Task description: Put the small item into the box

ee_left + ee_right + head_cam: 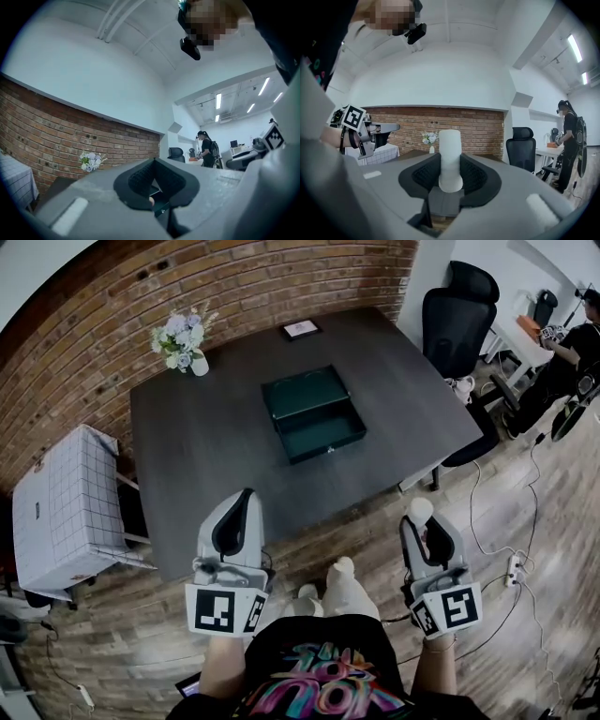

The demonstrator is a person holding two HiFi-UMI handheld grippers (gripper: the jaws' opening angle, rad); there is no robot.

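Observation:
A small white cylinder (450,150) stands upright between the pads of my right gripper (450,161), which is shut on it. In the head view the same cylinder (419,507) pokes out of the right gripper (420,524) over the wooden floor, short of the table's near right corner. The dark green box (314,413) lies open in the middle of the dark table (206,446). My left gripper (247,495) hovers at the table's near edge; its tips meet, with nothing held. In the left gripper view, the left gripper (154,161) points toward the box.
A vase of flowers (183,341) and a small picture frame (300,329) stand at the table's far side. A white checked cover (66,512) drapes a unit left of the table. A black office chair (459,315) is at the right, a person (567,352) beyond. Cables (511,563) lie on the floor.

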